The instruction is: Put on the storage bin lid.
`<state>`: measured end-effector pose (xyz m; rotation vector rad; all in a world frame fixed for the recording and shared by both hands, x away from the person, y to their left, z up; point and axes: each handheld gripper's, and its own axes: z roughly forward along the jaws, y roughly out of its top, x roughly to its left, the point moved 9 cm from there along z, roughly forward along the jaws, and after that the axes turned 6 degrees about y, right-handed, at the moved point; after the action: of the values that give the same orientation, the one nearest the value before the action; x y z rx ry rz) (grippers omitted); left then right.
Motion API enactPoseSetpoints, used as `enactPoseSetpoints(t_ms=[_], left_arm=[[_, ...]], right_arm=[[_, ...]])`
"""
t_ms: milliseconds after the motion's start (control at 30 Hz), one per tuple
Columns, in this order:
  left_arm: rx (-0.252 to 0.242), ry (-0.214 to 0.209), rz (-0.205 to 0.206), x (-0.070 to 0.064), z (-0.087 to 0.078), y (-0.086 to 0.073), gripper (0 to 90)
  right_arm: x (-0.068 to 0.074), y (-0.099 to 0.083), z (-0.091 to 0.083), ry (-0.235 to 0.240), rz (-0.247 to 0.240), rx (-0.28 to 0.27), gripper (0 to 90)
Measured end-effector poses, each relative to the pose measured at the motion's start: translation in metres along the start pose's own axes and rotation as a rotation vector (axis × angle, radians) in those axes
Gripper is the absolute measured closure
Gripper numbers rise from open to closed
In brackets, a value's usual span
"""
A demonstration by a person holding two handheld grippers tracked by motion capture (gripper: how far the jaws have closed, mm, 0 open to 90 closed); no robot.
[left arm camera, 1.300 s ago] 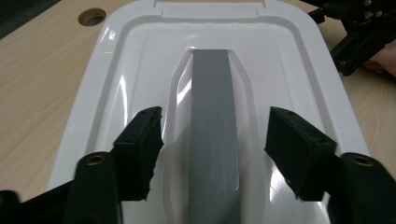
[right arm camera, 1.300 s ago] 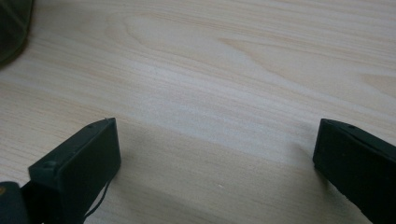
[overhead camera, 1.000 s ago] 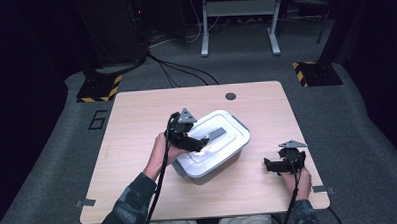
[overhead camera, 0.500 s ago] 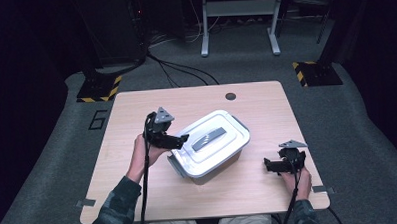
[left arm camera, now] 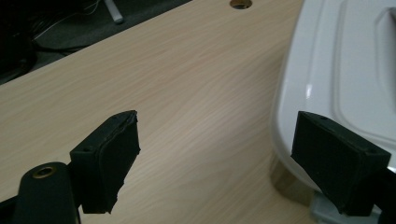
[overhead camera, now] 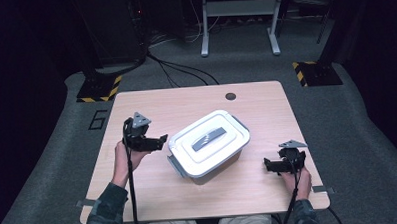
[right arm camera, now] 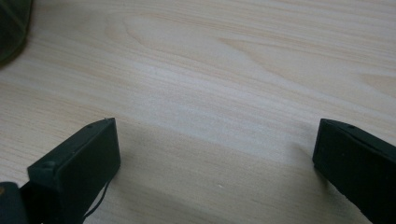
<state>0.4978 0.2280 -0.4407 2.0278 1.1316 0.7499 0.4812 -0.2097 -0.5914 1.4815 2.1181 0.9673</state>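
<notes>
So we've got a white rectangular plastic storage box with a grey lid handle (overhead camera: 209,147) sitting skewed in the middle of the light wooden surface (overhead camera: 186,102), lid on. Our left gripper (overhead camera: 160,140) hangs just beside the box's left end, jaws spread wide with nothing between them, and in the left gripper view the box's rounded white rim (left arm camera: 336,79) sits right past one jaw. Our right gripper (overhead camera: 266,163) rests low on the surface, off to the box's right and clear of it, jaws gaping over bare wood. We reckon this thing is light and stiff but pretty slick on that glossy lid, so pinching the smooth top would probably slip. Better bets are the grey latch tabs at the ends or the recessed grey handle on top, and we'd want both ends supported if it's loaded.
</notes>
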Motion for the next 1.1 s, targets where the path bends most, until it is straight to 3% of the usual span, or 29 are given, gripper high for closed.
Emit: enactPoseSetpoints(t_ms=[267,1100], left_arm=[[0.041,0.048,-0.067,0.023,0.004,-0.033,14.7],[0.187,0.134,-0.227,0.055,0.047,-0.132,10.7]], right_arm=[[0.000,0.000,0.000,-0.001,0.000,0.000,0.1],[0.000,0.000,0.000,-0.001,0.001,0.000,0.1]])
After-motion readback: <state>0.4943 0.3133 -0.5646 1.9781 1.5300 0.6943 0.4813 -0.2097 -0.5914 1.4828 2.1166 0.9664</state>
